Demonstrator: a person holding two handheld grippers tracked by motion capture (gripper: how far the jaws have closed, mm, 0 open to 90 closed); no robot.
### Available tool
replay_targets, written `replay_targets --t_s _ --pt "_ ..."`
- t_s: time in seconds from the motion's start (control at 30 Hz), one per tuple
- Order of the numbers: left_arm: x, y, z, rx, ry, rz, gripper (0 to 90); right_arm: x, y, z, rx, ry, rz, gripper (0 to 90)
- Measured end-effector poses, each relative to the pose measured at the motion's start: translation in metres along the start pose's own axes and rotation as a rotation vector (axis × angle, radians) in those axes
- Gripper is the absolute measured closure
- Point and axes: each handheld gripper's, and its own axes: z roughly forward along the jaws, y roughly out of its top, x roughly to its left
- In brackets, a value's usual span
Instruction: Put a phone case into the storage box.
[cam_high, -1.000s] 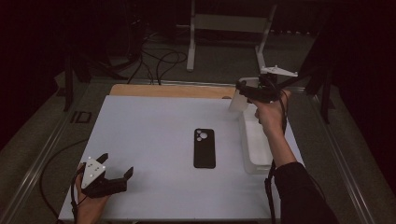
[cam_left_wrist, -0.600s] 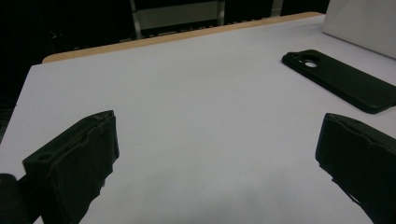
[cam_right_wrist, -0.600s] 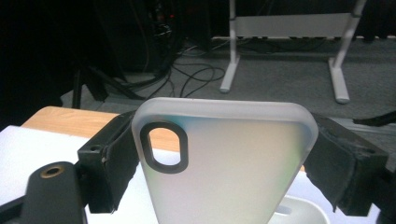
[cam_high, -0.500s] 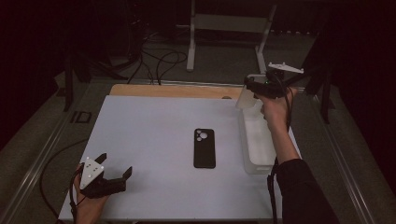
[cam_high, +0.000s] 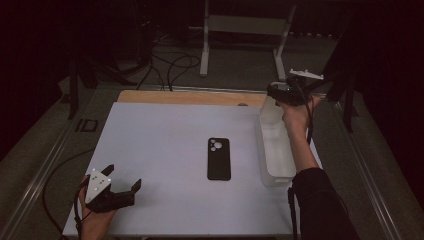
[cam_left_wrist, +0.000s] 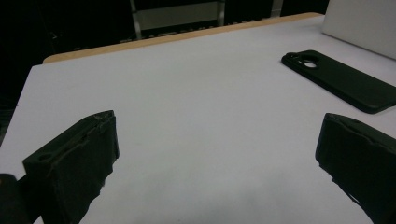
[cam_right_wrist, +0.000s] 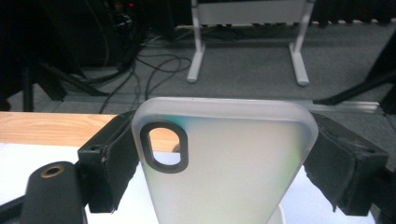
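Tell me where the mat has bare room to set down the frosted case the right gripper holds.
Widest free patch: the white mat between the black phone case and its left edge, beyond the open left gripper. A narrower strip lies between the black case and the clear bin. The right edge is crowded by the bin; the right gripper grips the frosted case above it.

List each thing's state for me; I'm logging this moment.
Clear case: clamped across its width in the right tongs, raised above the bin.
Black case: flat on the table, untouched.
Bin: on the table's right edge.
Left tongs: open, nothing between them.
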Motion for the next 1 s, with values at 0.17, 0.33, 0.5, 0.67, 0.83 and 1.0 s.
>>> replay_targets --t_s 0.17,0.33,0.5,0.67,0.83,1.0 --pt "0.000 0.000 0.000 -0.001 -0.001 0.000 0.2 -0.003 -0.003 0.007 0.016 -0.026 -0.013 16.8" --pt "0.000 0.000 0.000 0.001 0.000 0.002 0.2 -0.004 -0.015 0.017 0.053 -0.044 -0.032 16.7" --pt "-0.001 0.000 0.000 0.000 0.000 0.002 0.2 -0.005 -0.024 0.026 0.081 -0.052 -0.038 16.7" --pt "-0.001 0.000 0.000 -0.001 -0.001 0.002 0.2 -0.008 -0.035 0.037 0.117 -0.057 -0.027 16.7" --pt "0.000 0.000 -0.001 -0.002 0.000 0.002 0.2 -0.008 -0.039 0.042 0.131 -0.055 -0.032 16.7" --pt "0.000 -0.001 -0.001 -0.002 -0.001 0.001 0.2 -0.007 -0.041 0.045 0.138 -0.051 -0.034 16.7"
